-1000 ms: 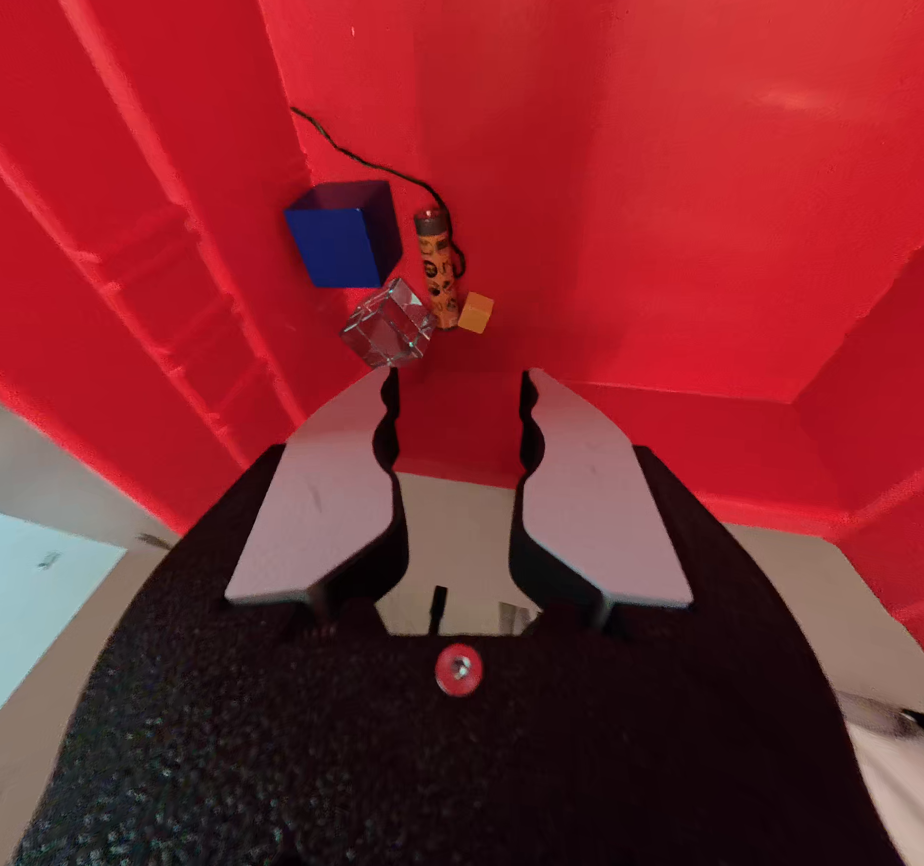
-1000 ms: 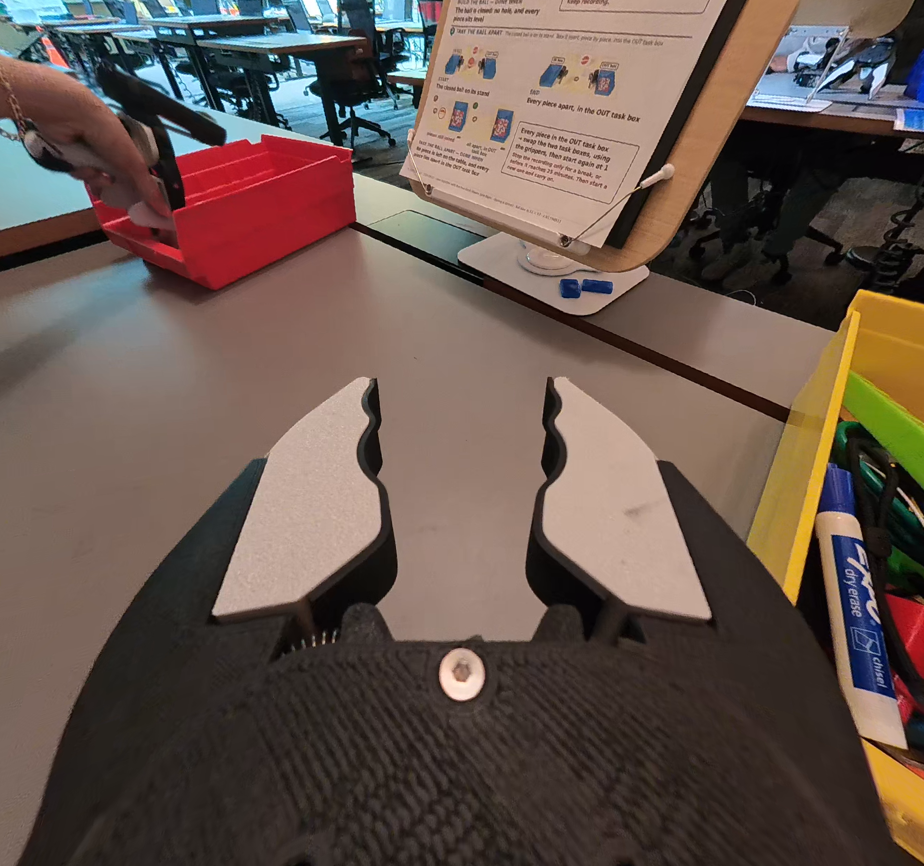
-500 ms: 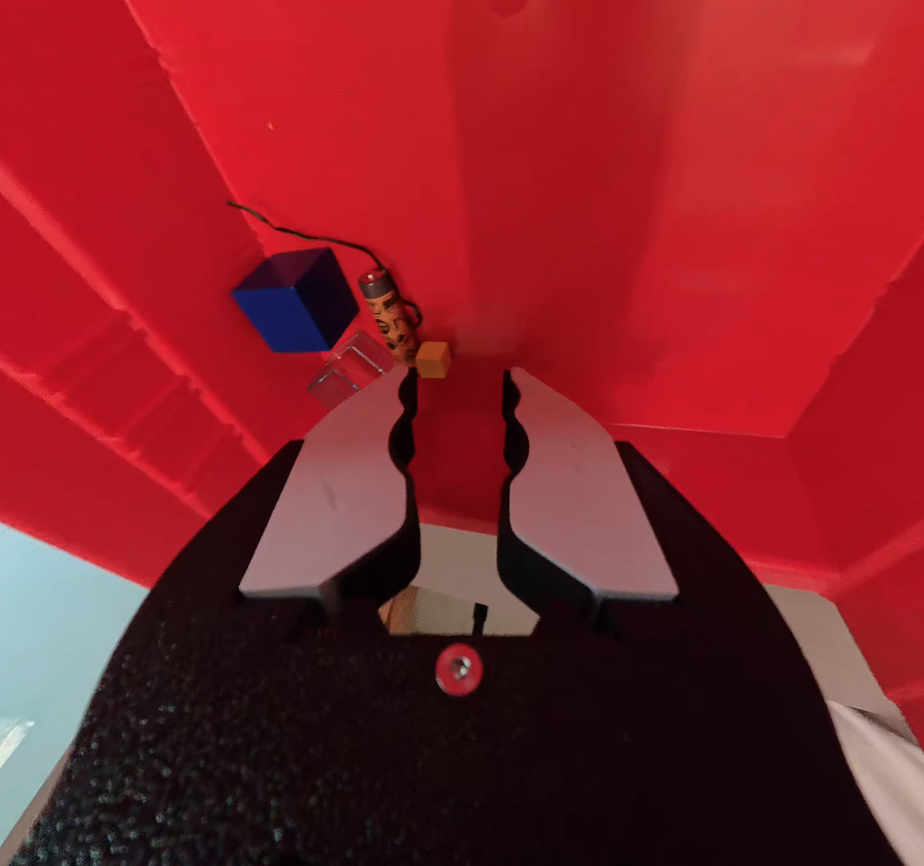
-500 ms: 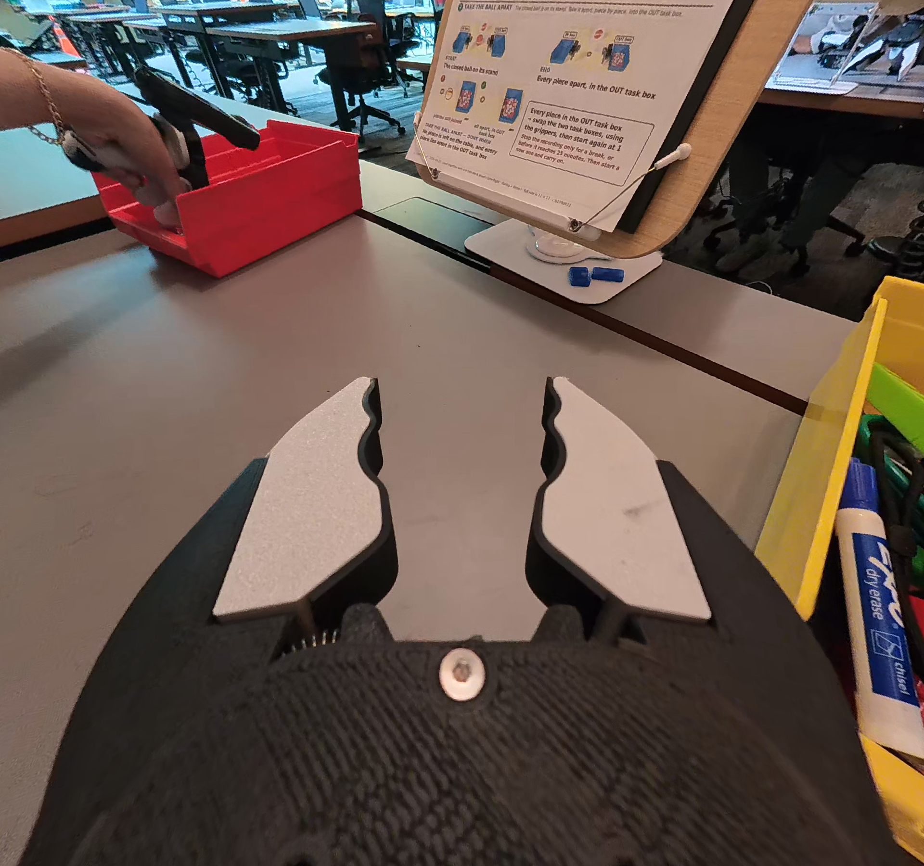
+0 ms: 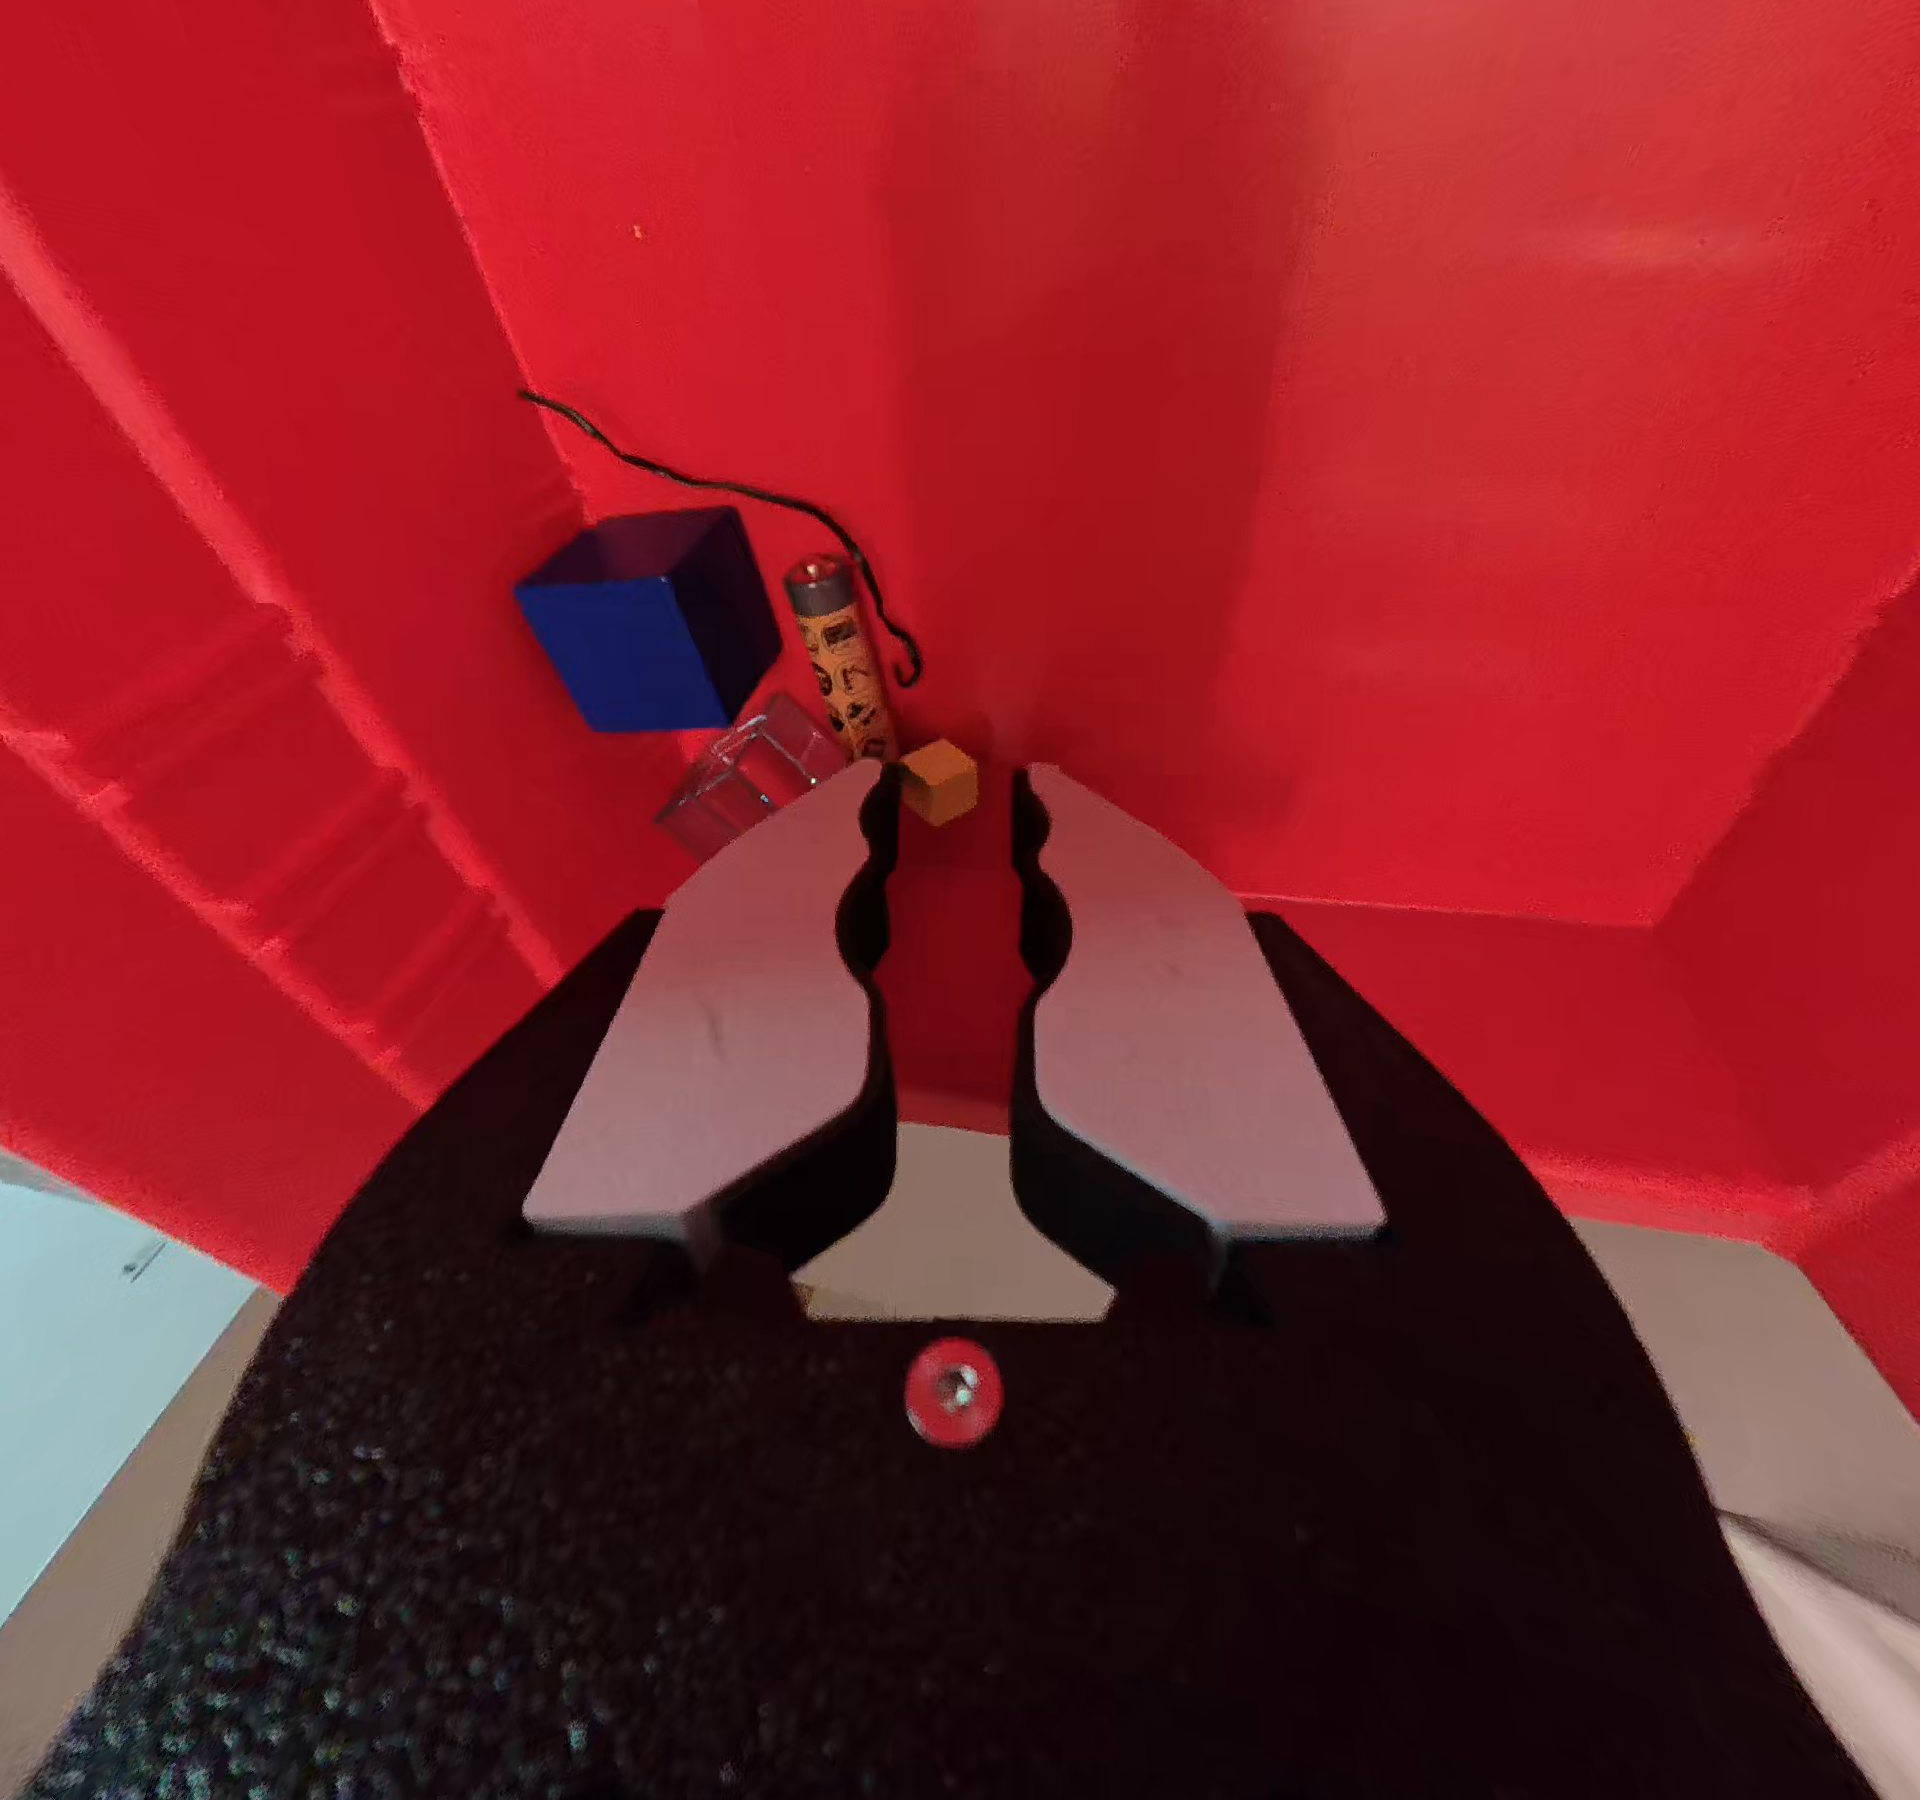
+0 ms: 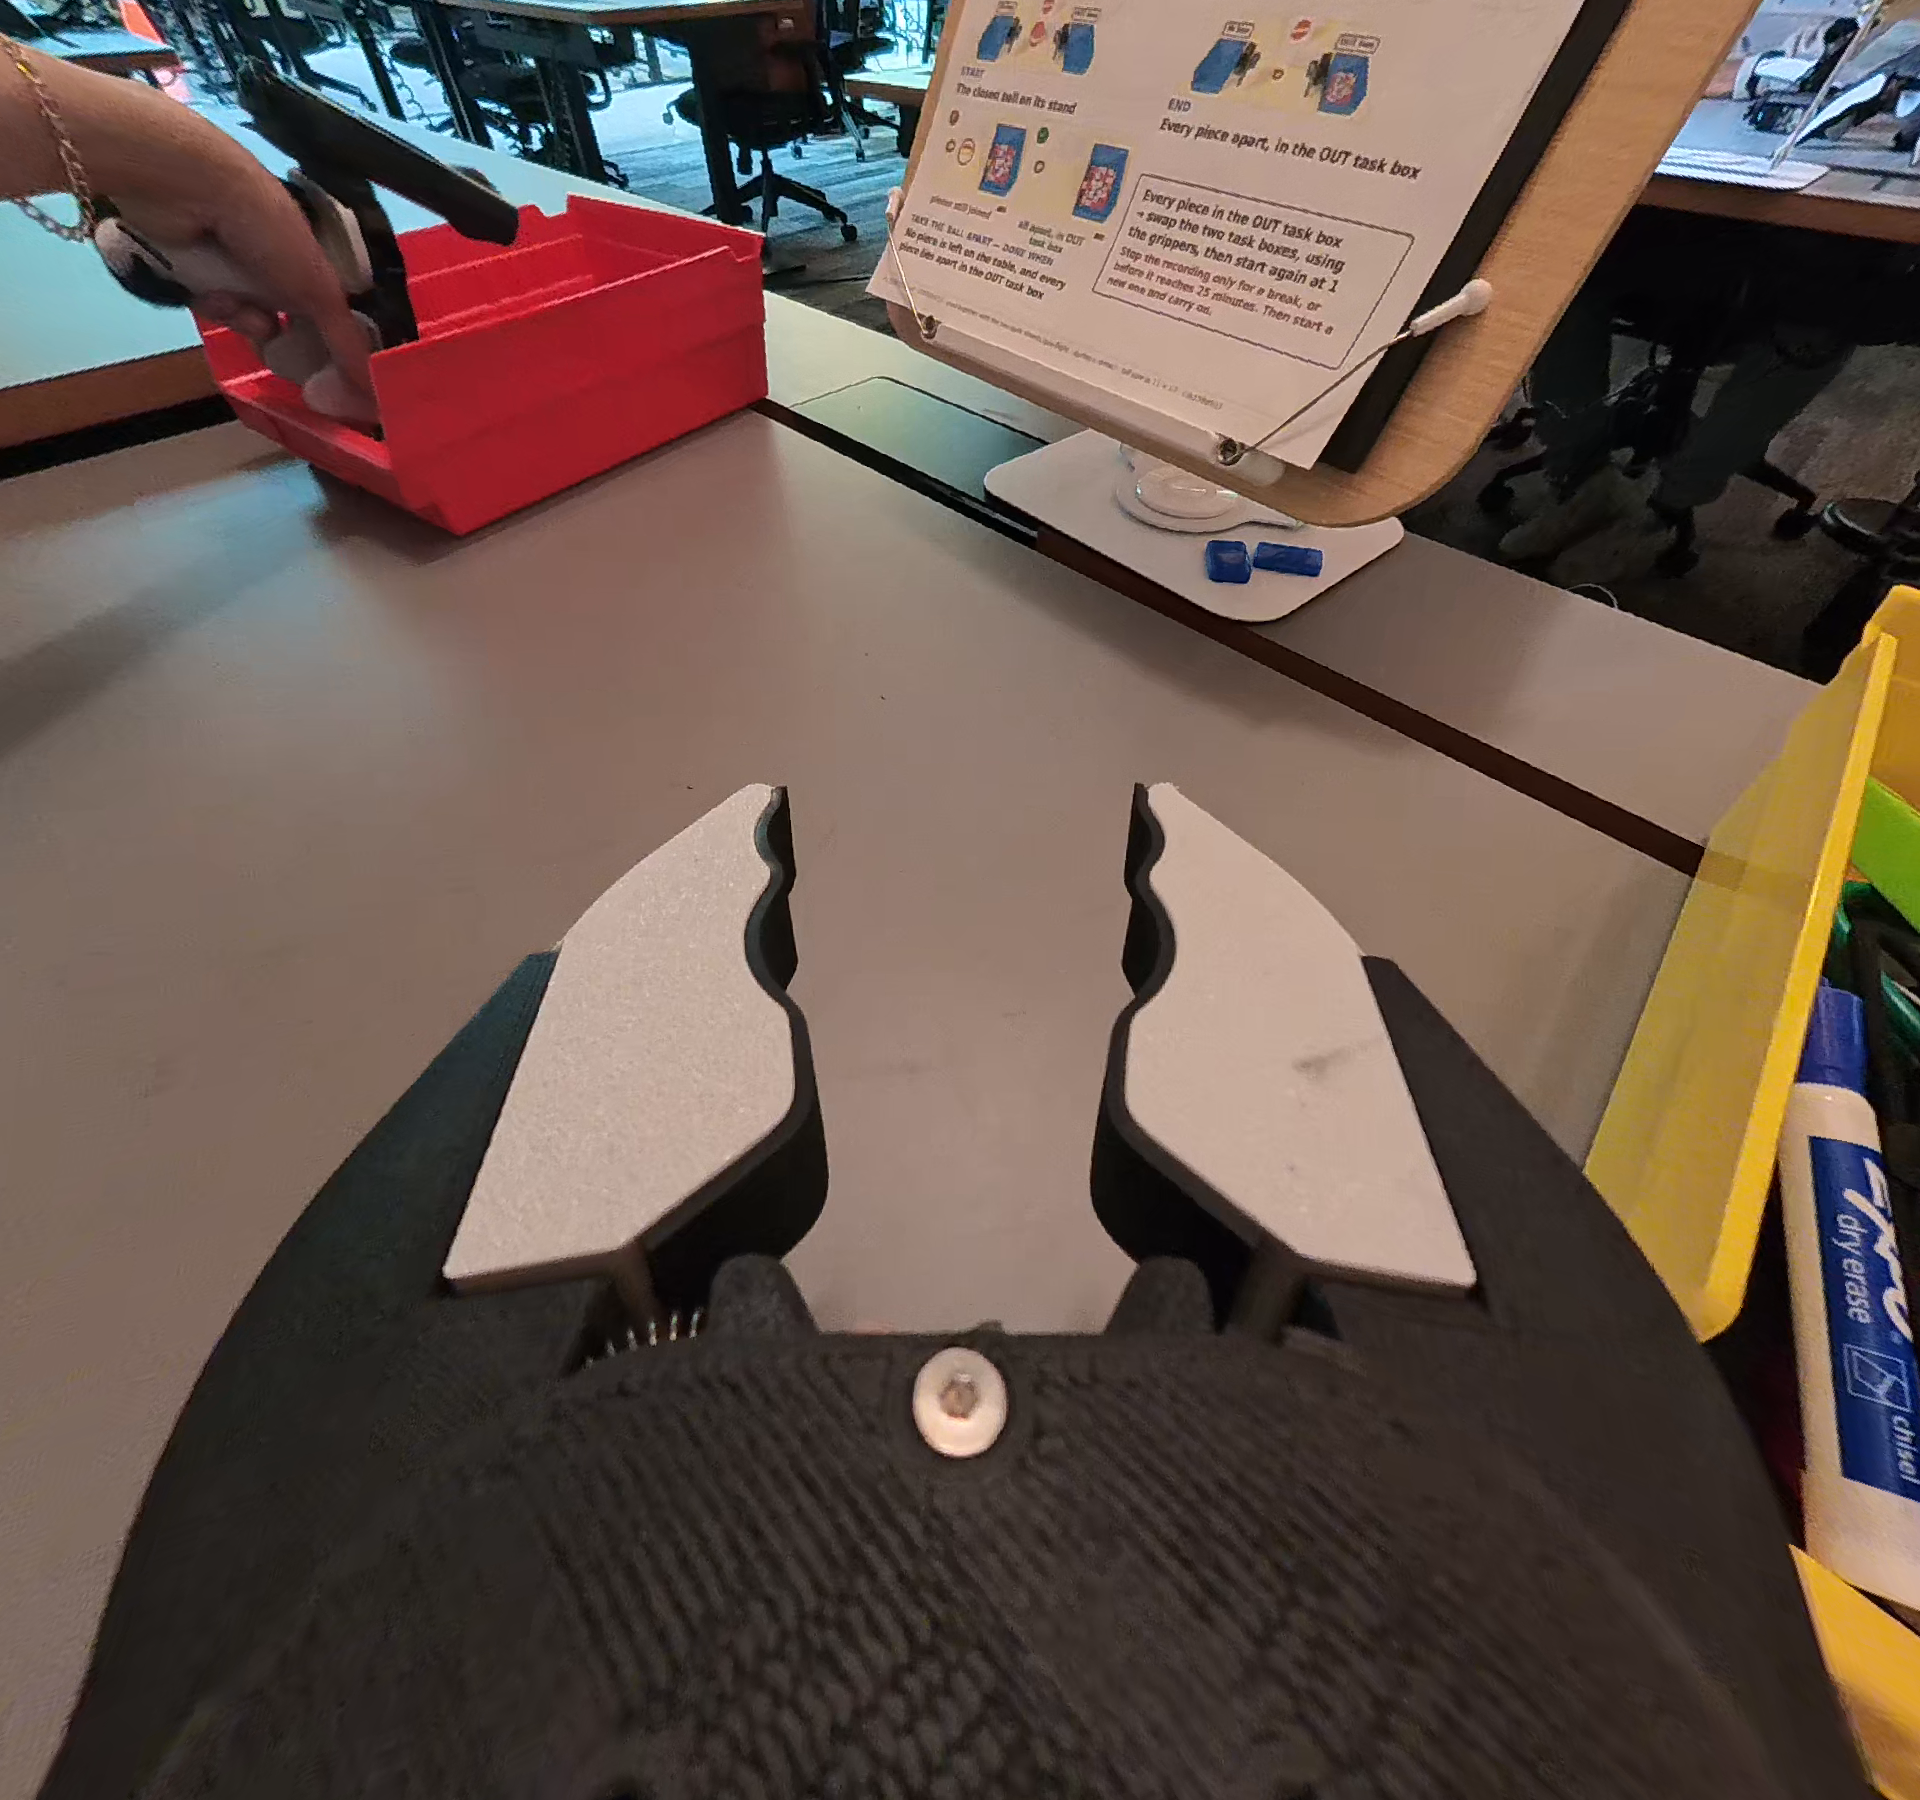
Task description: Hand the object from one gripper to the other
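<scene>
My left gripper (image 5: 951,769) is inside a red bin (image 5: 1351,400), pointing into its corner. Its jaws stand a narrow gap apart and hold nothing. A small orange cube (image 5: 938,786) lies just beyond the tips, in line with the gap. A clear cube (image 5: 748,784) is partly hidden behind the left fingertip. A blue cube (image 5: 644,623), an orange patterned cylinder (image 5: 847,675) and a black string (image 5: 727,488) lie farther back. My right gripper (image 6: 958,789) is open and empty above the grey table (image 6: 520,763). That view shows the red bin (image 6: 582,368) with a hand (image 6: 208,223) holding the other gripper in it.
A tilted document stand (image 6: 1299,140) with a printed sheet stands at the back, with two small blue pieces (image 6: 1262,561) on its base. A yellow bin (image 6: 1745,971) holding a marker (image 6: 1860,1335) and other items is at the right edge. Desks and chairs fill the background. There is about 60 cm between the tips of the two grippers. The blue cube (image 5: 644,623) sits 5 cm or so from the ends of my left fingers.
My left gripper has narrowed its jaws and moved closer to the orange cube in the bin's corner. My right gripper stays open, and its view has shifted slightly toward the bin.
</scene>
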`<action>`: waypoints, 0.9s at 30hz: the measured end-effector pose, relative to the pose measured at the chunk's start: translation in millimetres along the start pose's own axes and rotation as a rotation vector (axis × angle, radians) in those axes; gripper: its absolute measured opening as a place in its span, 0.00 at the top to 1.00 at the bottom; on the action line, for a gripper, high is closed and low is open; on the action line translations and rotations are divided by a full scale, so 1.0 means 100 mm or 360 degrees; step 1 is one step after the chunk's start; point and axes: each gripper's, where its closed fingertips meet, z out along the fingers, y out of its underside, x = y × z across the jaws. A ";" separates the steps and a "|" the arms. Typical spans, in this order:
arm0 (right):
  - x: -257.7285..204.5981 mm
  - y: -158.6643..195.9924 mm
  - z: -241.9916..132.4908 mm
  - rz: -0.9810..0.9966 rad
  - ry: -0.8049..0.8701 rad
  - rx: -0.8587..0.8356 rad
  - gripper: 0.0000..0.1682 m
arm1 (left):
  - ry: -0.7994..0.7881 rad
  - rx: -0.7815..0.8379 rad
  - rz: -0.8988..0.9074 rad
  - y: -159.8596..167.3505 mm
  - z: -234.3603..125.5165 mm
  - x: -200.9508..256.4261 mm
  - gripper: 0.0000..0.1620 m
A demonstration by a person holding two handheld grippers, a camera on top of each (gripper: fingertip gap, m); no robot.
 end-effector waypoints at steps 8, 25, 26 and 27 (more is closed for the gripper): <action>0.00 0.00 -0.02 -0.0025 0.0013 -0.0010 0.63 | 0.0031 0.0090 0.0030 0.01 -0.06 -0.04 0.98; -0.05 -0.04 -0.06 -0.0099 0.0017 -0.0023 0.63 | 0.0087 0.0145 -0.0072 0.05 -0.03 -0.01 0.90; -0.05 -0.03 -0.06 -0.0102 0.0019 -0.0028 0.63 | 0.0061 0.0162 -0.0074 0.03 -0.04 -0.03 0.89; -0.04 -0.03 -0.06 -0.0106 0.0019 -0.0033 0.63 | 0.0053 0.0169 -0.0073 0.02 -0.05 -0.04 0.89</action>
